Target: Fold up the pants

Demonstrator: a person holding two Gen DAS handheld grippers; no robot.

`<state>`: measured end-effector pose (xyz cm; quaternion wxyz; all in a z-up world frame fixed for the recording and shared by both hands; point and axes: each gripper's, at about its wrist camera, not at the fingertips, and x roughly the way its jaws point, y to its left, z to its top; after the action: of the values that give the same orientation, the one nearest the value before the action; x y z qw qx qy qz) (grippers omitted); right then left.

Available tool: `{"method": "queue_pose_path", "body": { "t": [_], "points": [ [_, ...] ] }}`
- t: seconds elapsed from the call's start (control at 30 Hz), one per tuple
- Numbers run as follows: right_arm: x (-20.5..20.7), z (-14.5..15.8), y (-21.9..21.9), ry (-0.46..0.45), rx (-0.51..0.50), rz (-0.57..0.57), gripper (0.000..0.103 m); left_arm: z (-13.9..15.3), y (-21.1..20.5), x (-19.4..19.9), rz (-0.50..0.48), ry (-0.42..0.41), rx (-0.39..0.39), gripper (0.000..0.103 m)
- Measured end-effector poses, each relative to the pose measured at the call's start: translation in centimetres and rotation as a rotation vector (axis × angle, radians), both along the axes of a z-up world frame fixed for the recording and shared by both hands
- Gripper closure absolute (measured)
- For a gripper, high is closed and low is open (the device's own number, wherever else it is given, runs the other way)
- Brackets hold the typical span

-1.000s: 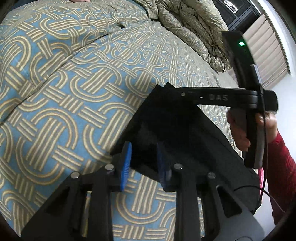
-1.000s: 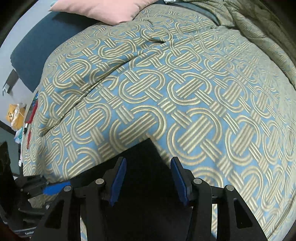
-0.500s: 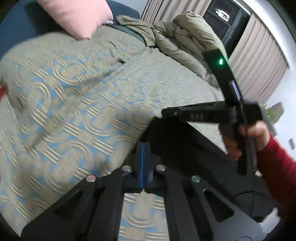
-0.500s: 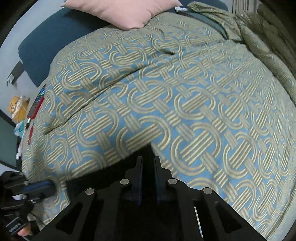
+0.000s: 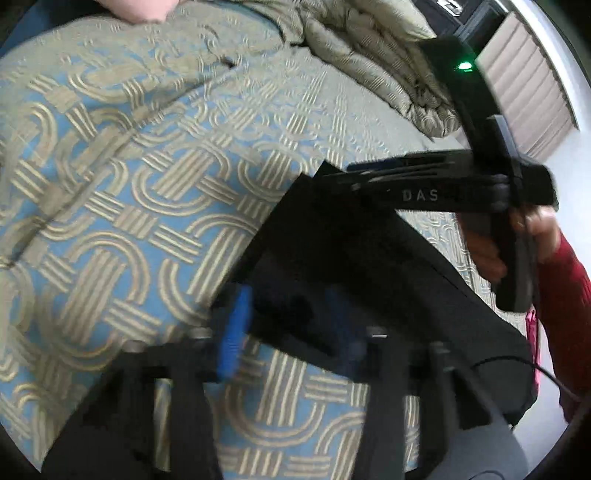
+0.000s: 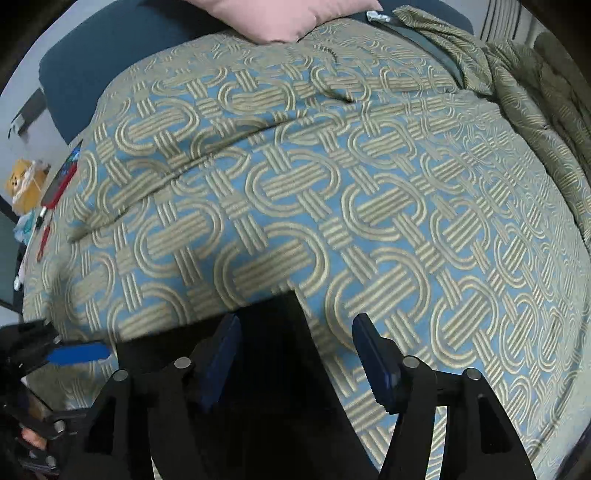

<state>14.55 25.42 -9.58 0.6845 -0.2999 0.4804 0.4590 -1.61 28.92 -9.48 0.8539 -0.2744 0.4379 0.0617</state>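
Note:
Black pants lie folded on the patterned blue and beige bedspread near its front edge. My left gripper is open, its blue pads on either side of the pants' near left edge. My right gripper is open over the pants' far corner; it also shows in the left wrist view, held in a hand with a red sleeve. The left gripper's blue pad shows at the lower left of the right wrist view. The frame is blurred.
A crumpled olive duvet is heaped at the far right of the bed. A pink pillow lies at the head against a dark blue headboard. A red phone lies at the bed's left edge.
Both grippers were open a second ago, shut half a second ago on the pants' edge, and are open again now. The left wrist view has dropped back towards the pants.

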Motion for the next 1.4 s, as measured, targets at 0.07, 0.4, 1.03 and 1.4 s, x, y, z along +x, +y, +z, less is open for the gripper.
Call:
{"method": "queue_pose_path", "body": {
  "t": [0.07, 0.4, 1.03, 1.4],
  "points": [
    [0.1, -0.3, -0.1, 0.020, -0.001, -0.017, 0.101, -0.8, 0.4, 0.6, 0.006, 0.023, -0.031, 0.099],
    [0.3, -0.4, 2.5, 0.063, -0.002, 0.010, 0.100, 0.8, 1.7, -1.1, 0.008, 0.004, 0.026, 0.099],
    [0.3, -2.0, 0.5, 0.106, -0.033, 0.001, 0.080, -1.6, 2.4, -0.8, 0.084, 0.068, -0.054, 0.063],
    [1.1, -1.2, -0.3, 0.083, -0.033, -0.069, 0.067, -1.1, 2.2, -0.8, 0.092, 0.063, -0.031, 0.081]
  ]
}}
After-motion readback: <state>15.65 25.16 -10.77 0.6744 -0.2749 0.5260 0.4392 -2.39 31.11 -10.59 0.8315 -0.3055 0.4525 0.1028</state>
